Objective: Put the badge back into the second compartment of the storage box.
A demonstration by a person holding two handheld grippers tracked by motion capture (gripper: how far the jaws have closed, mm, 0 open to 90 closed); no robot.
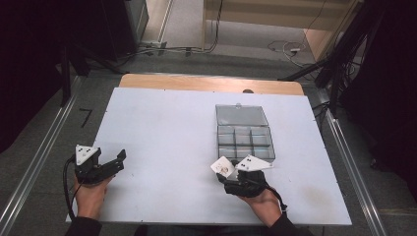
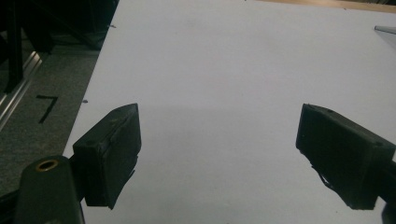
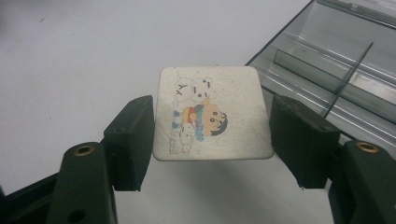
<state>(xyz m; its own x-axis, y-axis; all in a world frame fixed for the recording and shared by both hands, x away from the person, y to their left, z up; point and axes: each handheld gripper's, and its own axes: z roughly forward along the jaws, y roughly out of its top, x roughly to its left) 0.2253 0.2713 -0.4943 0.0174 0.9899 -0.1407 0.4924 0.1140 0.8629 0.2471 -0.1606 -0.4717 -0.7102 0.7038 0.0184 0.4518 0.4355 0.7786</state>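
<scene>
Tabletop (image 1: 162, 128) is covered by a white sheet, with a wooden strip exposed along the far edge. A clear plastic compartment box (image 1: 244, 133) is seen just beyond the right hand-held gripper (image 1: 231, 169), lid swung open toward the far side; its divided compartments look empty as far as can be told. In the right gripper view the box (image 3: 336, 70) sits ahead and to the right of the jaws, close beside them, with its dividers visible. A black "7" mark (image 1: 86, 117) is noted on the floor, beyond the left hand-held gripper (image 1: 120, 158) and off the tabletop edge. Cables are strewn on the floor at the far side.

A small square card (image 3: 212, 113) with rounded corners and a cartoon print is pinched by the right hand-held gripper (image 3: 212, 140), both jaws pressed against its side edges, card held flat, raised above the sheet and casting a shadow. In the high view the card (image 1: 223, 167) is seen at the gripper tip, just short of the box's near wall.

The left hand-held gripper (image 2: 219, 154) is spread wide, nothing between its jaws, bare white sheet ahead. It is held by a hand (image 1: 91, 194) at the near left corner of the tabletop, well apart from the box and card.
</scene>
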